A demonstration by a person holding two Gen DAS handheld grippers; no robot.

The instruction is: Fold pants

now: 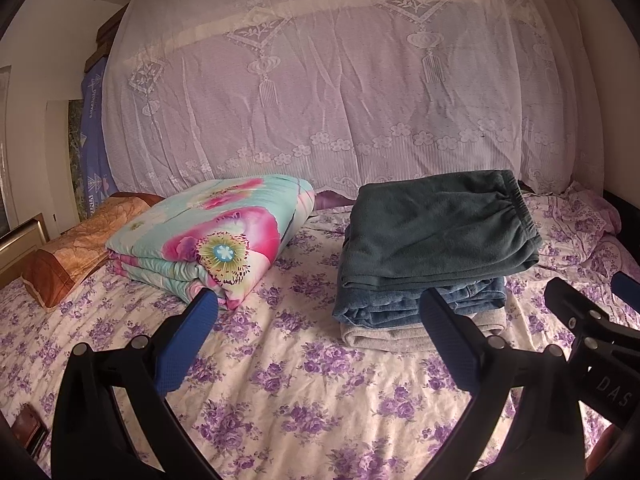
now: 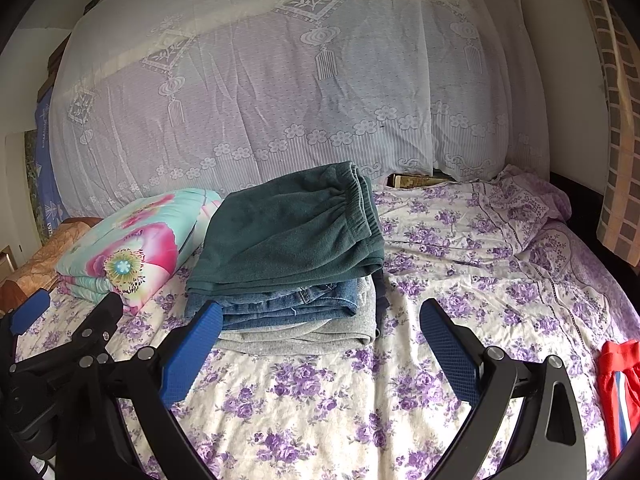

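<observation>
Folded dark green fleece pants [image 1: 436,224] lie on top of a stack, over folded blue jeans [image 1: 404,304] and a grey garment [image 1: 396,334], on the floral bed sheet [image 1: 320,380]. The stack also shows in the right wrist view, with the green pants [image 2: 292,228] over the jeans [image 2: 288,304]. My left gripper [image 1: 318,312] is open and empty, held just in front of the stack. My right gripper [image 2: 320,316] is open and empty, its left finger near the stack's front left corner. Neither touches the clothes.
A folded floral quilt [image 1: 216,232] and a brown pillow [image 1: 76,244] lie left of the stack. A lace-covered pile [image 1: 340,80] rises behind. A red garment [image 2: 618,392] lies at the bed's right edge. A dark wallet-like object [image 1: 28,428] sits at the front left.
</observation>
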